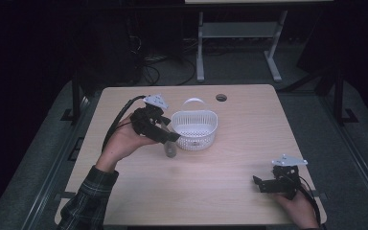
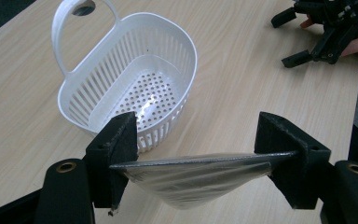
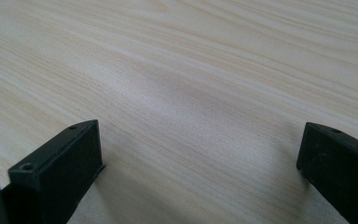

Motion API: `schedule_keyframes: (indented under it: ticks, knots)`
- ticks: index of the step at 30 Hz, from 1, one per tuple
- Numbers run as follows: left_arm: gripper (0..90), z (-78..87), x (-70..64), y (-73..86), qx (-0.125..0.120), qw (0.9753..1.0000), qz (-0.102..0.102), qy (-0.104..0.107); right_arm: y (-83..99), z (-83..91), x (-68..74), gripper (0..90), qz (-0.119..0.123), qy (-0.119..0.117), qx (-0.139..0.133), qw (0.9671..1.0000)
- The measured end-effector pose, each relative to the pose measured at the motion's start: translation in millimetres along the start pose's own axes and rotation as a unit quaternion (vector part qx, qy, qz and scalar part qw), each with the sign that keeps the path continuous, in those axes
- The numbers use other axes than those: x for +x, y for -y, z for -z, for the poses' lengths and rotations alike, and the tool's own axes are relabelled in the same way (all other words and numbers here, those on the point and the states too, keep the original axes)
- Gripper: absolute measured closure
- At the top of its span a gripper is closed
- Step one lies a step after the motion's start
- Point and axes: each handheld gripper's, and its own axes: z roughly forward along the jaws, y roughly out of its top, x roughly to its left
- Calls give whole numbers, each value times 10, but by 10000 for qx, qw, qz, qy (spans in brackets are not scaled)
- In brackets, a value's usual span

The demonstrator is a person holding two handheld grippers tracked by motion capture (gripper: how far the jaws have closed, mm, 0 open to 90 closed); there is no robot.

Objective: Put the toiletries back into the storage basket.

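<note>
A clear plastic cup [image 1: 170,149] hangs just above the table, close to the left front of a white slotted basket [image 1: 194,114]. My left gripper [image 1: 171,139] is shut on it. In the left gripper view the cup [image 2: 191,179] spans the gap between both jaws, held at its rim, with the empty basket [image 2: 186,51] and its loop handle just beyond. My right gripper [image 1: 260,184] rests low near the table's front right corner, held in a hand. It is open, and in the right gripper view [image 3: 200,158] there is just bare wood between the jaws.
The light wooden table [image 1: 230,158] has a round cable hole [image 1: 221,97] at the back, behind the basket. The right gripper [image 2: 303,37] shows far off in the left gripper view. Dark floor, cables and a desk frame [image 1: 200,52] lie beyond the table.
</note>
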Motion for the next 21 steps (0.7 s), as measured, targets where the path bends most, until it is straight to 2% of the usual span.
schedule_keyframes:
  ticks: [6, 7, 21]
  knots:
    - [293, 38, 39, -41, 9, 10000, -26, -35, 0, 1, 0, 0, 2, 1, 3, 10000]
    - [293, 39, 37, -49, -45, 10000, 27, -46, 0, 1, 0, 0, 1, 1, 3, 10000]
    - [294, 122, 124, -218, -142, 9998, 30, -96, 0, 0, 1, 0, -2, 3, -3, 10000]
